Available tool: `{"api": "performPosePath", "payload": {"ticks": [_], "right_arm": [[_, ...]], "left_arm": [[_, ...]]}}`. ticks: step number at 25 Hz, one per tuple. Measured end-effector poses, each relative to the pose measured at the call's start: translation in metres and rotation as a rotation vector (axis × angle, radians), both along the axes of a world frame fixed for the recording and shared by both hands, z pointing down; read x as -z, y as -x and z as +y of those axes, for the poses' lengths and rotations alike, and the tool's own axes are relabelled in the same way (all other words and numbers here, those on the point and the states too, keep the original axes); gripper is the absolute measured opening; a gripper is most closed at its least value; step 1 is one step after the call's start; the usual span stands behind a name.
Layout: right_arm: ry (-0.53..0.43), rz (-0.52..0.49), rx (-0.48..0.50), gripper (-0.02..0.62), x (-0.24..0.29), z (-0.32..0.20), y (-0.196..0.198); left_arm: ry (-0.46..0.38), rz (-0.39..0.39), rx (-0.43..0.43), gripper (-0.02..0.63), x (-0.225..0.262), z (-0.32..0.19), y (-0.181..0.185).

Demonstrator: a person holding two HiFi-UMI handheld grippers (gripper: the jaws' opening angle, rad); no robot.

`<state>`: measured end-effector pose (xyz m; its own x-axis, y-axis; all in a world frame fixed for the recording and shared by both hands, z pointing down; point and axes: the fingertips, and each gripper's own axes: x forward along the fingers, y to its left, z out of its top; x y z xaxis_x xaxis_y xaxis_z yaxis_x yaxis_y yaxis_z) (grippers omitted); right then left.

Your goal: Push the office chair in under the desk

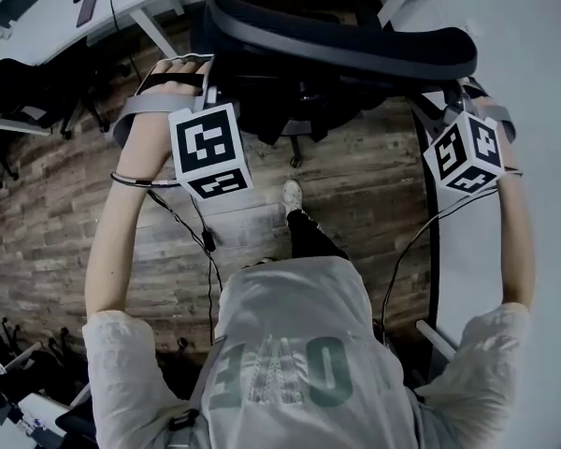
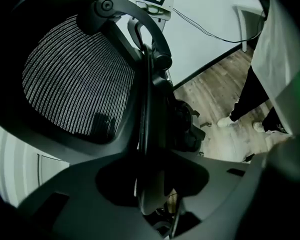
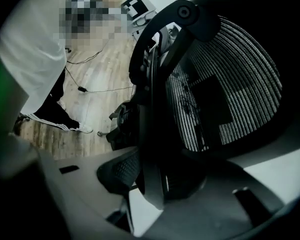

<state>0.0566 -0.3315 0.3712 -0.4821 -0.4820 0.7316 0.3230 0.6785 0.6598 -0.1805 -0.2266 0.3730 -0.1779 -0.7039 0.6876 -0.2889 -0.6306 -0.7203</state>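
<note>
The black office chair's curved backrest (image 1: 355,50) lies across the top of the head view, in front of the white desk (image 1: 140,3). My left gripper (image 1: 189,80) is at the backrest's left edge and my right gripper (image 1: 463,101) at its right edge. In the left gripper view the mesh back (image 2: 75,84) fills the left, and the grey frame edge (image 2: 149,134) runs down between the jaws of the left gripper (image 2: 150,184), which is shut on it. In the right gripper view the mesh (image 3: 230,94) is at the right, and the right gripper (image 3: 155,184) is shut on the frame edge (image 3: 152,149).
The chair's base (image 1: 294,134) stands on the wooden floor (image 1: 65,213) below the backrest. My shoe (image 1: 292,195) is just behind it, with cables (image 1: 206,241) hanging beside it. Another dark chair (image 1: 19,82) stands at the left. A white panel (image 1: 542,157) runs down the right side.
</note>
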Motion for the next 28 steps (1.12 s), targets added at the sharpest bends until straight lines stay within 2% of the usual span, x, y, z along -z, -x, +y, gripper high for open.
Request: {"api": "performPosePath", "payload": {"ticks": [8, 13, 21, 28], "right_arm": [[-0.003, -0.022, 0.081, 0.126, 0.003, -0.097, 0.051], [0.004, -0.041, 0.094, 0.126, 0.007, -0.144, 0.078], [0.000, -0.062, 0.089, 0.126, 0.004, -0.206, 0.135], [0.004, -0.030, 0.051, 0.126, 0.003, -0.262, 0.170]], "left_arm": [[-0.006, -0.012, 0.069, 0.161, 0.000, -0.088, 0.047], [0.016, -0.016, 0.102, 0.161, 0.001, -0.138, 0.076], [0.006, -0.021, 0.094, 0.161, 0.000, -0.202, 0.133], [-0.021, -0.009, 0.053, 0.161, 0.000, -0.256, 0.167]]}}
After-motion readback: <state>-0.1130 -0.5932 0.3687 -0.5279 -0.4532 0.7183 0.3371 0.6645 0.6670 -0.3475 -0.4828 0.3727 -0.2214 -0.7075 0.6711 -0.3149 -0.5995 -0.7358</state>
